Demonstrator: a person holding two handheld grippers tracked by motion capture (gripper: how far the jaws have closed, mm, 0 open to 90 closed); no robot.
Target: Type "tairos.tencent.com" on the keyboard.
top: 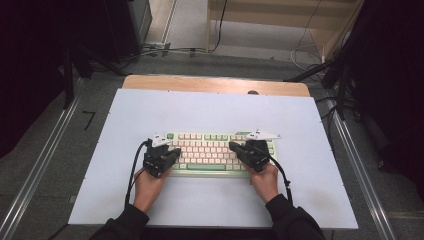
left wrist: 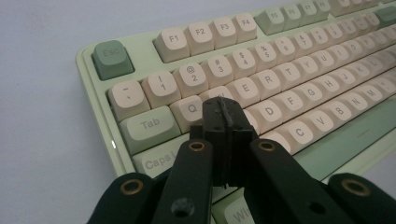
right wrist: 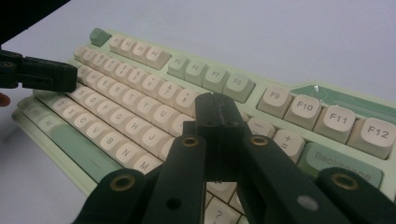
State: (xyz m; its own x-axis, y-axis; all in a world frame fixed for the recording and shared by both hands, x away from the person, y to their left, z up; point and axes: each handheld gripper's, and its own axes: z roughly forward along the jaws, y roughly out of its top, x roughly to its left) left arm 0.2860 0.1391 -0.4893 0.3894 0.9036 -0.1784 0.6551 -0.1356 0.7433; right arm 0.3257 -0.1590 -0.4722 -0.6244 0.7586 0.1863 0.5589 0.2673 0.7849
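Looking down from the high view, a green and cream keyboard (top: 212,152) lies on the white bench (top: 210,200), its long axis running left to right, near the person's edge. The left claw (top: 172,154) hovers over the keyboard's left end and the right claw (top: 235,147) over its right half, both angled inward toward the middle rows. Along the left gripper view, the left claw (left wrist: 223,112) has its jaws pressed together with nothing between them, its tip above the keyboard (left wrist: 261,84) around the W and A keys. Along the right gripper view, the right claw (right wrist: 215,108) is likewise closed and empty, poised over the keyboard (right wrist: 140,107) near the upper right letter keys; any key press probably falls to whichever claw sits closer.
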